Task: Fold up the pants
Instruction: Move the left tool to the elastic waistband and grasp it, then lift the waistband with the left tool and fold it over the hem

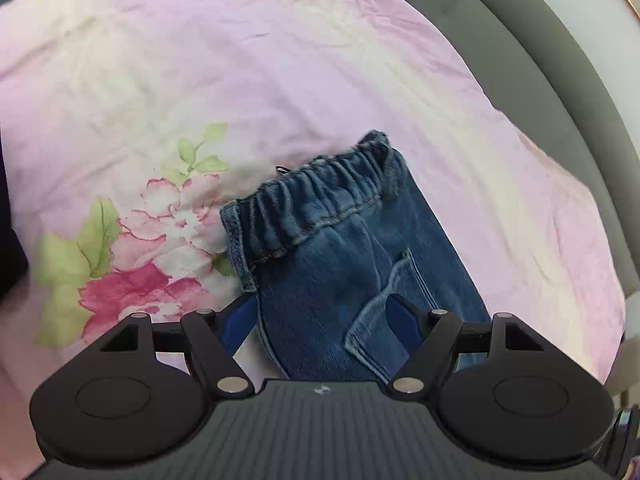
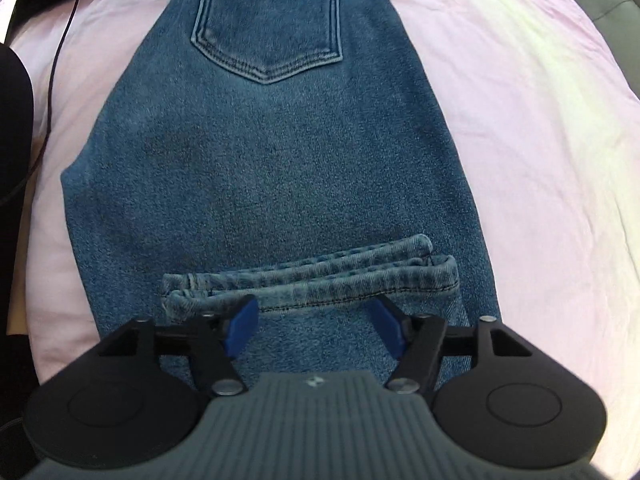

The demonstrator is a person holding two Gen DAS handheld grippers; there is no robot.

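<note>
Blue denim pants (image 2: 276, 152) lie flat on a pink sheet, folded lengthwise, back pocket (image 2: 268, 28) up. The leg hems (image 2: 316, 276) lie folded back on top of the legs. My right gripper (image 2: 314, 322) is open just above the denim, right behind the hems, one blue pad on each side. In the left wrist view the elastic waistband (image 1: 316, 196) points away. My left gripper (image 1: 322, 320) is open over the hip area of the pants (image 1: 340, 280), its pads wide apart, holding nothing.
A pink sheet (image 1: 280, 60) with a printed flower (image 1: 152, 248) covers the bed. A grey padded edge (image 1: 560, 92) runs along the right. A black cable (image 2: 60, 48) and a dark object (image 2: 12, 120) lie at the left in the right wrist view.
</note>
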